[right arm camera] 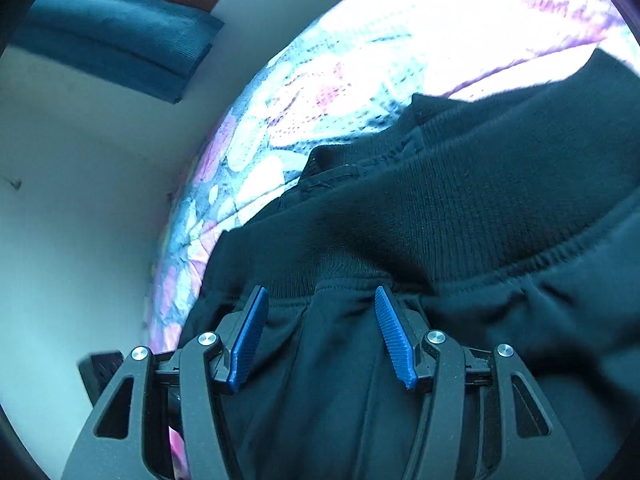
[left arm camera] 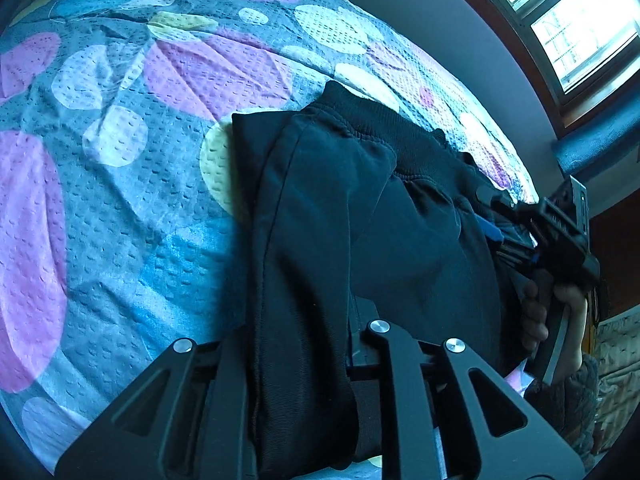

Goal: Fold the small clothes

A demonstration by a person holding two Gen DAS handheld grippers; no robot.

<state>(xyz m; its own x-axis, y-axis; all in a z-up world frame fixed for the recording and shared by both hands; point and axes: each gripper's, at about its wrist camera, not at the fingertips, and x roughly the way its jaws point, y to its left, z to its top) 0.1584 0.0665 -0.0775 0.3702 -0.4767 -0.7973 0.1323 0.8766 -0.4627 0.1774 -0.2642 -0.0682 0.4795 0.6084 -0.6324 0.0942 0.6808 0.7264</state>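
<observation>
A small pair of black pants (left arm camera: pixel 360 208) with a ribbed waistband (right arm camera: pixel 460 200) lies folded lengthwise on a patterned bedspread (left arm camera: pixel 120 140). A fold of the black cloth drapes over my left gripper (left arm camera: pixel 304 360) and hides its fingertips, so its state cannot be told. My right gripper (right arm camera: pixel 322 332) is open; its blue pads (right arm camera: pixel 394 336) rest on the cloth just below the waistband, with fabric lying between the jaws. The right gripper also shows in the left wrist view (left arm camera: pixel 496 236), held by a hand at the pants' right edge.
The bedspread (right arm camera: pixel 280 120) has pink, white and yellow ovals and runs to a pale wall (right arm camera: pixel 80 220). A window (left arm camera: pixel 572 20) is at the upper right. A blue cushion (right arm camera: pixel 112 36) lies by the wall. Quilted bedding (left arm camera: pixel 616 360) sits at the far right.
</observation>
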